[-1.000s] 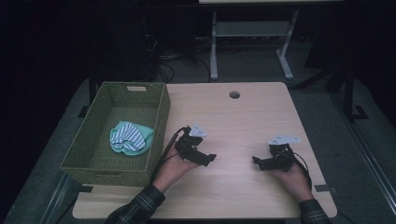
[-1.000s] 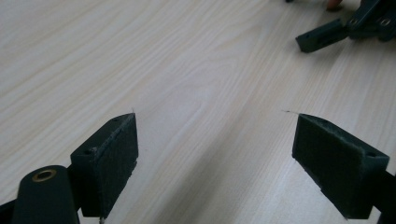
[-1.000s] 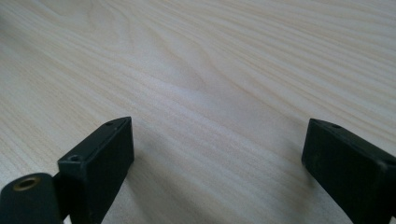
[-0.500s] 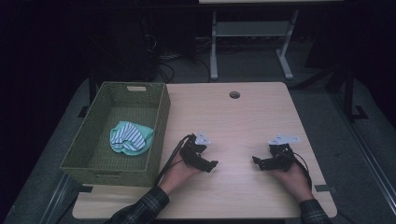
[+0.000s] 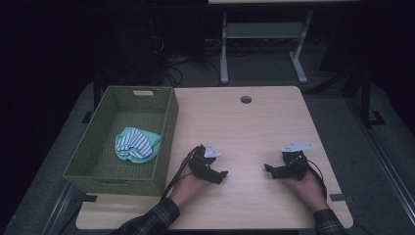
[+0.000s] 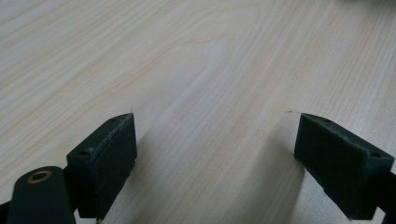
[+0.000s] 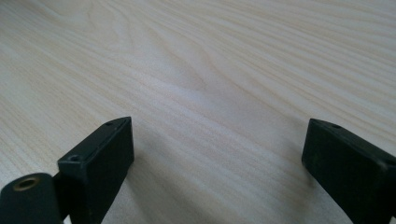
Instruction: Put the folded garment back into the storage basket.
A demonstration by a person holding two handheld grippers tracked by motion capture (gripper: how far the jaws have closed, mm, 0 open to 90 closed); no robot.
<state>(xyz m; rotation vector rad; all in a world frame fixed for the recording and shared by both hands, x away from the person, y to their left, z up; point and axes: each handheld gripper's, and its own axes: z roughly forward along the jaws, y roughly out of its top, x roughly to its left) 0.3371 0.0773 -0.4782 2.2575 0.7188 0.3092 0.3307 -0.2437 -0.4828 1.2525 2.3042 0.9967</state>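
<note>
Striped cloth (image 5: 137,145) in woven basket (image 5: 166,132)
Crumpled, teal and white, lying near the basket's middle, at the table's left.

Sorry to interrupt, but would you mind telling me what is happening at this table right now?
A person sits at a wooden table with a gripper in each hand. The left gripper and right gripper are both low over bare wood near the front edge, jaws open, holding nothing. A striped and green cloth lies bunched inside the woven basket at the table's left side.
</note>
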